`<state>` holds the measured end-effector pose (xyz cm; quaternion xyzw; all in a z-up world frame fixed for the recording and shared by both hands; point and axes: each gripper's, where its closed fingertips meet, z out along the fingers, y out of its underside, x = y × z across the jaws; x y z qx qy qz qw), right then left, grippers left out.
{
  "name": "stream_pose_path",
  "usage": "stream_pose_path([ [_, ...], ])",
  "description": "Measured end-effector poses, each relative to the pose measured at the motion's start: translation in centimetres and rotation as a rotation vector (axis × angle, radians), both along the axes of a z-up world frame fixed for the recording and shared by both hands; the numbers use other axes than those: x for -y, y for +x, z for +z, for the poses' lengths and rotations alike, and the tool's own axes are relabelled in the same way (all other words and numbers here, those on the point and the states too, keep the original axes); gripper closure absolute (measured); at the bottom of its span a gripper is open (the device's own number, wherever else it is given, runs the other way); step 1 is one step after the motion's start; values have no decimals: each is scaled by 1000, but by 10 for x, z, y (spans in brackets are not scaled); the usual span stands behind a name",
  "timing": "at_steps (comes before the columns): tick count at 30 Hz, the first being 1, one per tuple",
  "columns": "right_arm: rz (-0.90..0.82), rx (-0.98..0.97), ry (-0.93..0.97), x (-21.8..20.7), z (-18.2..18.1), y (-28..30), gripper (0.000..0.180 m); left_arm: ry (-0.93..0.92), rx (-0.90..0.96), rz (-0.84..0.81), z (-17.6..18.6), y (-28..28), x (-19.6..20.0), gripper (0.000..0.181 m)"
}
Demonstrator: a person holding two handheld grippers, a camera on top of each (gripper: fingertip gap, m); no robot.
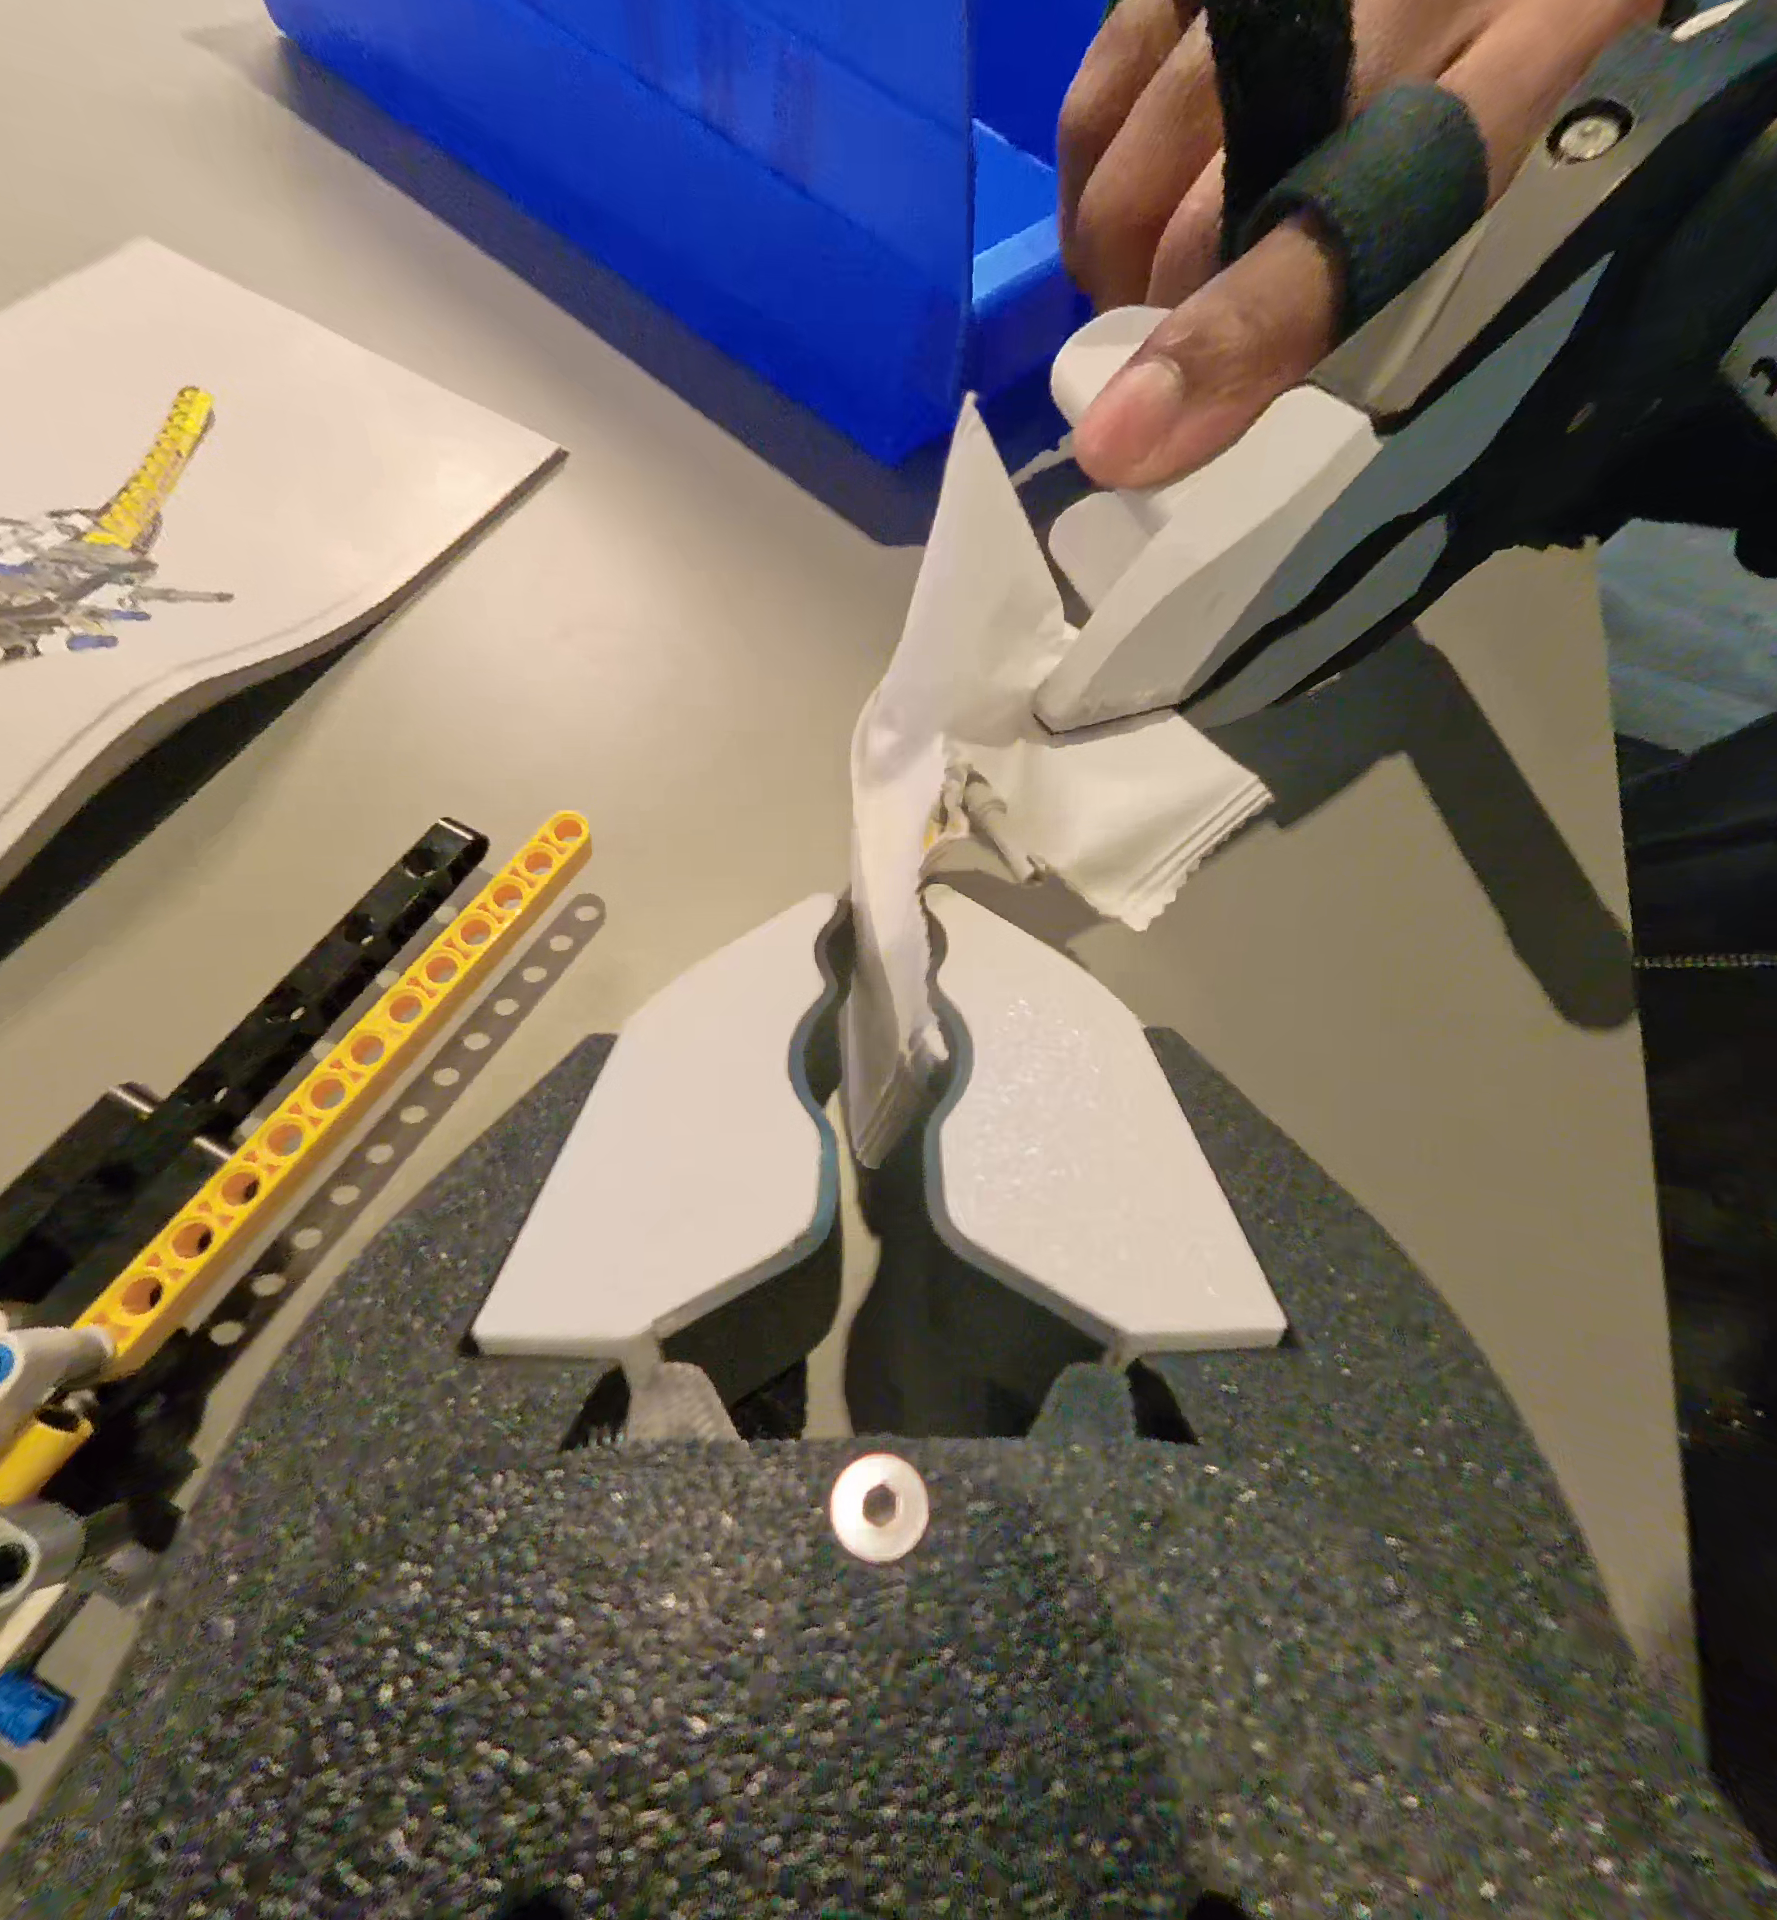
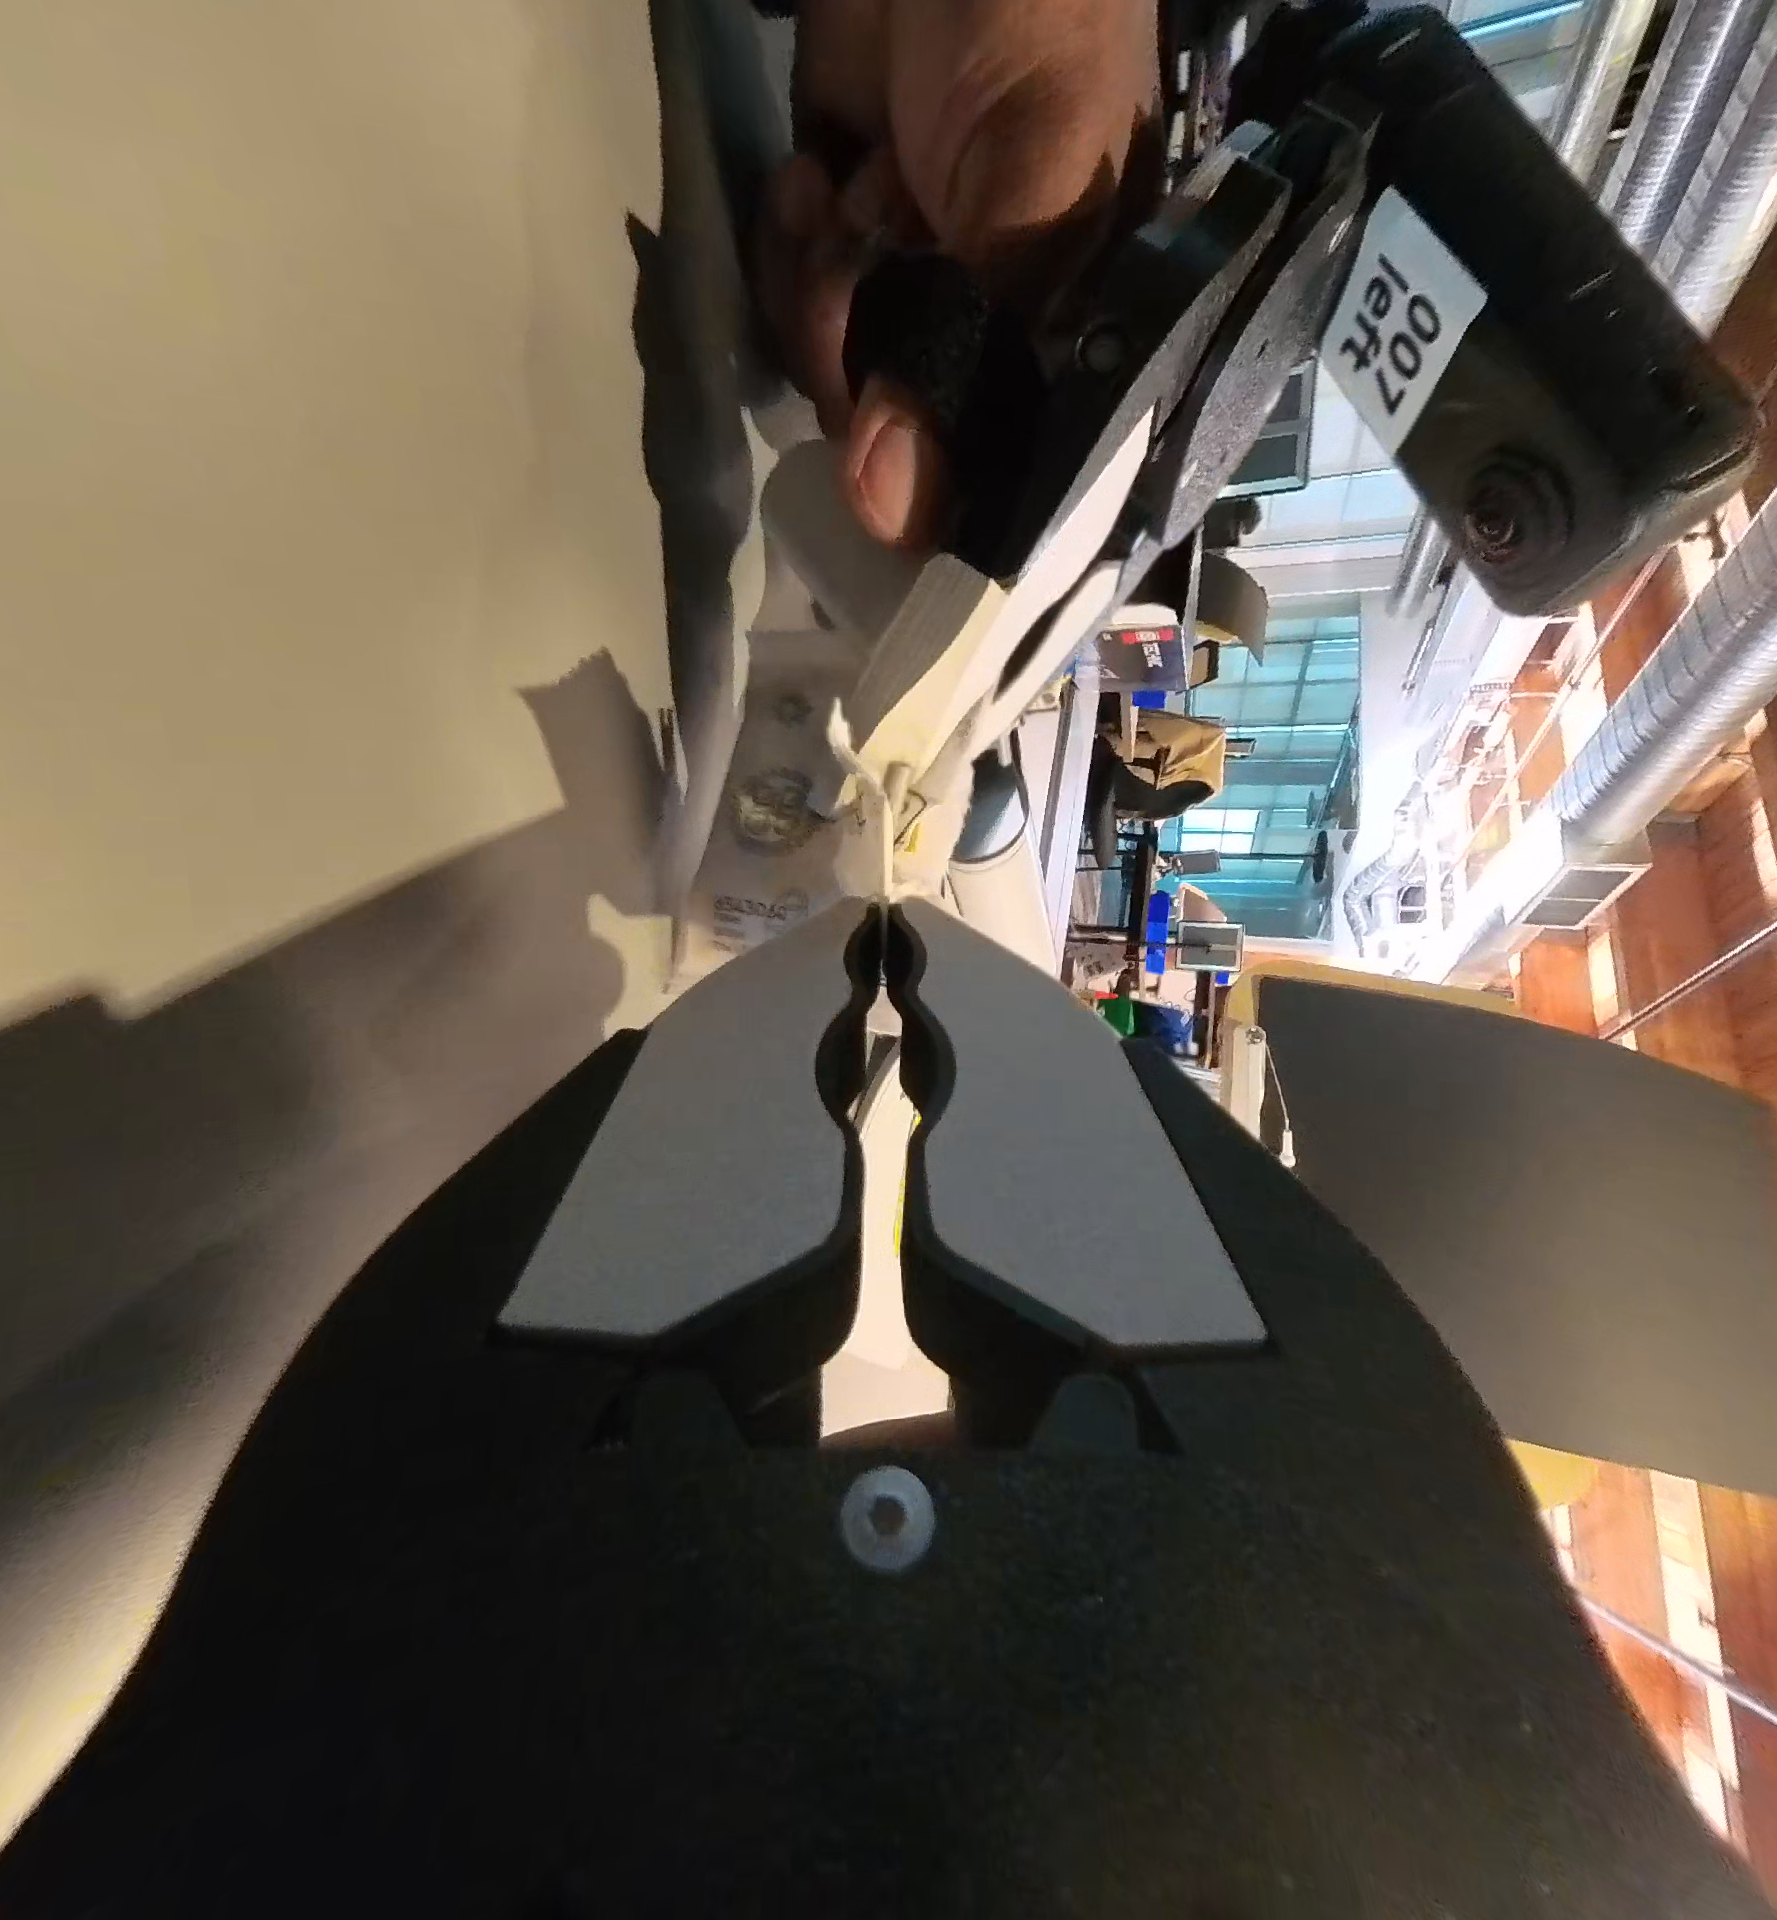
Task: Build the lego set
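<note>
A white paper parts bag (image 1: 967, 603) hangs above the table between both grippers. My left gripper (image 1: 884, 935) is shut on its lower strip. My right gripper (image 1: 1048, 715) comes in from the upper right and is shut on the bag's other side. The bag is torn open between them, and small grey parts (image 1: 967, 805) show in the tear. In the right wrist view my right gripper (image 2: 884, 916) pinches the bag's edge (image 2: 759, 883), with the left gripper (image 2: 915, 774) just beyond it. A partly built model with a long yellow beam (image 1: 344, 1070) and black beam (image 1: 344, 966) lies at the left.
An instruction booklet (image 1: 188, 540) lies open at the far left of the grey table (image 1: 655, 665). A blue bin (image 1: 707, 208) stands at the back. A person's hand (image 1: 1175, 312) holds the right gripper. A room with shelves and pipes shows beyond in the right wrist view. Less than 4 cm separates the two grippers' tips.
</note>
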<state>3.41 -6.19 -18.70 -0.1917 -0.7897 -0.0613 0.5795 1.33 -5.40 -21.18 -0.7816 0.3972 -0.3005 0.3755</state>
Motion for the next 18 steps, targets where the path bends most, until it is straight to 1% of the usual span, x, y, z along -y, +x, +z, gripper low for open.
stream_pose_path([
  [18,25,29,-56,1,-6,10,180,-97,46,-58,-2,3,4,170],
])
